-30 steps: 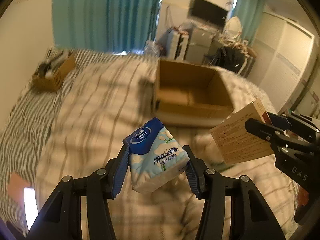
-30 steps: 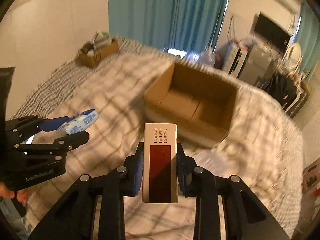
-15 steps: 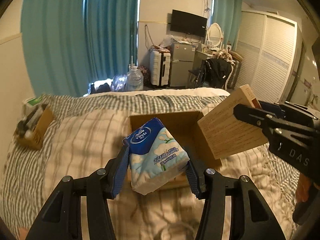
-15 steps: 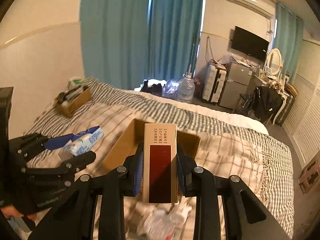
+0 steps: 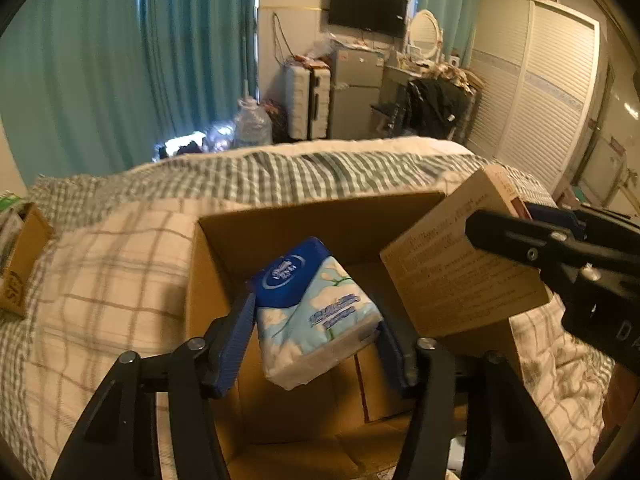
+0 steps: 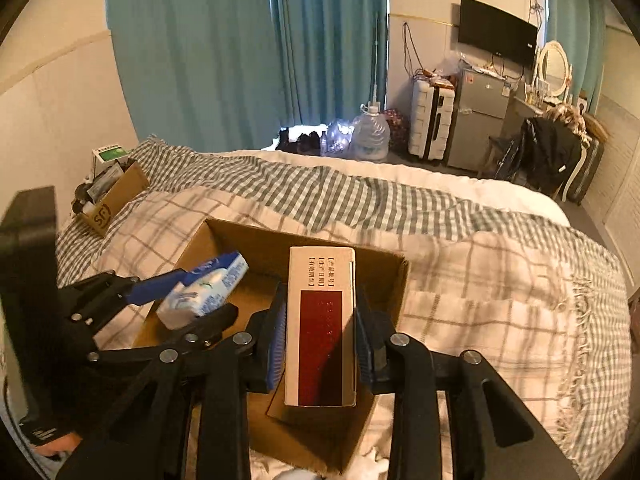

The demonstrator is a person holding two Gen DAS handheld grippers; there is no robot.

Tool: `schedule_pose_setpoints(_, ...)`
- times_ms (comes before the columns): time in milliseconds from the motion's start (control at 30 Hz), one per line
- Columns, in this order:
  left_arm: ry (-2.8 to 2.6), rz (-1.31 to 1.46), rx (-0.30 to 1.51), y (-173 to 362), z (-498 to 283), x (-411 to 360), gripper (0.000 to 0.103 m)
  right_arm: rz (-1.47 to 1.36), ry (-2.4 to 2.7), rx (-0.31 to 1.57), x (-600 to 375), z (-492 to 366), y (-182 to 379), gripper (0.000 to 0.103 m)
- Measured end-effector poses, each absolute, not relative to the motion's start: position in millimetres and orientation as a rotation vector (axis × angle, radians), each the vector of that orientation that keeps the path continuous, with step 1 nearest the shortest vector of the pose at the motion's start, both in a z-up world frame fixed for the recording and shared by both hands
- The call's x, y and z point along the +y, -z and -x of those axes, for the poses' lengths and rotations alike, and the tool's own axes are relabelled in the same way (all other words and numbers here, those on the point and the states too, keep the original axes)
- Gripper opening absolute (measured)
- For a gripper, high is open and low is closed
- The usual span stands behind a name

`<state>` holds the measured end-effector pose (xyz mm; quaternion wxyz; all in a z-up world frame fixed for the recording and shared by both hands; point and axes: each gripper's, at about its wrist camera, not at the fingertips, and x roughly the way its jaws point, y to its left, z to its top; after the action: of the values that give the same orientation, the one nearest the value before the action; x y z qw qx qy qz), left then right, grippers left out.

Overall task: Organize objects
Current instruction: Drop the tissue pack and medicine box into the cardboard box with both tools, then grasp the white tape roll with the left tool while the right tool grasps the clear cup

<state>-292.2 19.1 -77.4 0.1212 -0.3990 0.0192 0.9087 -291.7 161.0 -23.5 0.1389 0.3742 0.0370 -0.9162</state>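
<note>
My left gripper point(image 5: 316, 340) is shut on a blue and white tissue pack point(image 5: 316, 312) and holds it over the open cardboard box point(image 5: 304, 232) on the bed. My right gripper point(image 6: 320, 336) is shut on a tan carton with a dark red panel point(image 6: 320, 328), also above the box point(image 6: 248, 240). In the left wrist view the carton point(image 5: 460, 272) hangs at the right, over the box's right side. In the right wrist view the tissue pack point(image 6: 204, 292) hangs over the box's left side. The box's inside looks bare where I can see it.
The box rests on a plaid blanket point(image 6: 480, 280) on the bed. A small cardboard box with items point(image 6: 112, 196) sits at the bed's far left. White loose items point(image 6: 280, 472) lie just before the box. A water jug point(image 6: 372, 132), suitcase and fridge stand beyond the bed.
Both grippers have moved forward toward the box with their loads. They now hang over its opening; the box looms larger in both views.
</note>
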Motion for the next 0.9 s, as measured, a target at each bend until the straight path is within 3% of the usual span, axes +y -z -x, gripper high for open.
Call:
schedule_pose_setpoints(33,-2.638,1.17,0.053,79,292,19,0.072,-1.077,2.653,0.109,162,290,24,0.034)
schedule_pose_setpoints(100,-2.665,1.164,0.08,76,286,17,0.088,-1.051,2.69,0.117,165,286,15,0.059)
schedule_pose_setpoints(233,-2.728,1.142,0.124,54,263,7,0.094,-0.996,2.736,0.15,170,265,-14,0.066)
schedule_pose_setpoints(300,-2.753,1.123,0.1,38,248,1,0.101,-0.98,2.761,0.176,172,248,-29,0.076)
schedule_pose_setpoints(400,-2.79,1.096,0.053,19,222,-8,0.103,-0.969,2.772,0.194,180,215,-49,0.091)
schedule_pose_setpoints(567,-2.837,1.097,0.016,-5,174,-17,0.103,-0.957,2.789,0.292,189,161,-64,0.103)
schedule_pose_setpoints(733,-2.864,1.1,-0.002,-4,123,-18,0.103,-0.976,2.806,0.413,193,113,-54,0.103)
schedule_pose_setpoints(900,-2.858,1.163,-0.069,23,95,-17,0.103,-1.042,2.803,0.418,196,88,-23,0.102)
